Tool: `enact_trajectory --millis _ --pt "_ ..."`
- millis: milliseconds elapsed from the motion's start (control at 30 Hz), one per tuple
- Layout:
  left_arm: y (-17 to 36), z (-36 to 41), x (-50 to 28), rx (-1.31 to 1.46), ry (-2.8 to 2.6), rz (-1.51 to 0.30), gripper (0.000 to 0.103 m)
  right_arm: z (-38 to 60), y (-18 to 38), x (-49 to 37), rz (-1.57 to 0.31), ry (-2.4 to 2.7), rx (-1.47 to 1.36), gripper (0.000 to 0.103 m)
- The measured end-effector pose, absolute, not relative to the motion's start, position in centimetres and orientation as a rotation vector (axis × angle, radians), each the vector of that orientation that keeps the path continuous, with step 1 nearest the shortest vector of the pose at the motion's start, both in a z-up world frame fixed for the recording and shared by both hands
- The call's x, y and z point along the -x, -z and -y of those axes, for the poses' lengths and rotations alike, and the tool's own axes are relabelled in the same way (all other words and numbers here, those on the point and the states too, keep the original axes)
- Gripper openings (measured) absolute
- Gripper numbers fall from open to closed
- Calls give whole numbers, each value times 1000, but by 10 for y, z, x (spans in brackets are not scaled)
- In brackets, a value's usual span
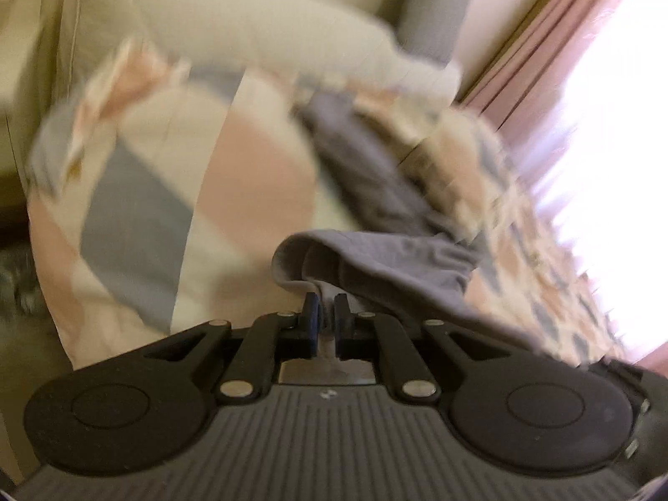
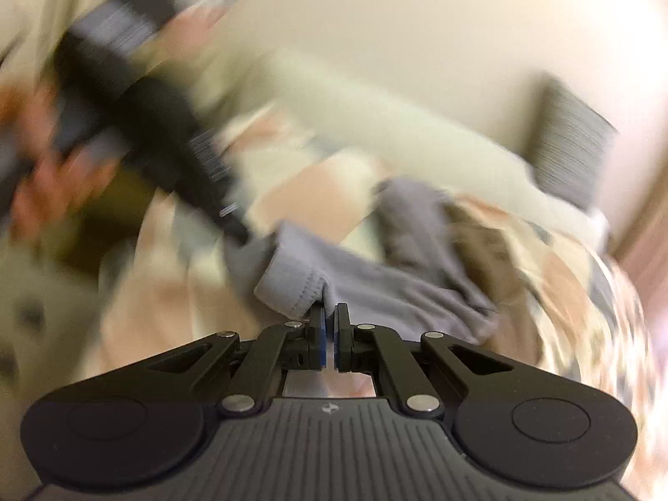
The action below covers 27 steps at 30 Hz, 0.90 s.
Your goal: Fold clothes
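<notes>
A grey garment (image 1: 388, 259) lies across the patterned bed cover (image 1: 250, 167). My left gripper (image 1: 327, 304) is shut on a folded hem of the grey garment. In the right wrist view my right gripper (image 2: 330, 313) is shut on another edge of the same grey garment (image 2: 375, 284), which stretches away to the right. The other gripper (image 2: 167, 133) shows as a dark blurred shape at the upper left of the right wrist view, its tip at the garment. Both views are motion-blurred.
A bed cover with pink, grey and cream patches (image 2: 563, 275) lies under the garment. A long cream pillow (image 1: 250, 21) and a grey cushion (image 1: 434, 16) sit at the back. Pink curtains (image 1: 534, 62) and a bright window (image 1: 618, 125) are at the right.
</notes>
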<state>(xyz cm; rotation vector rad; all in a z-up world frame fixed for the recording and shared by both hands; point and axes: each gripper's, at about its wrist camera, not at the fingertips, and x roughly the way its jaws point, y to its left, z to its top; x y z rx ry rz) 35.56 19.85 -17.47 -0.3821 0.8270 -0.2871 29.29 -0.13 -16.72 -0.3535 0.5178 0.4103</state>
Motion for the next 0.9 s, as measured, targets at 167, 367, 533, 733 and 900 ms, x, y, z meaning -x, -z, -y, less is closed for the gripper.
enact_trajectory --millis 167,367,533,733,900 --pt "102 -187 -294 395 277 -691 4 57 82 -267 -378 -368 99 1" --pt "21 -168 -227 359 259 -513 4 97 -7 -205 -203 -439 -23 0" --pt "-64 -140 -179 287 297 -319 0 133 -59 -116 -101 -466 -114 0" --pt "-114 -48 -133 194 521 -250 0 211 -87 -23 -77 -371 -294 0" --pt "-81 18 -106 207 683 -380 4 287 -64 63 -175 -93 -304 1"
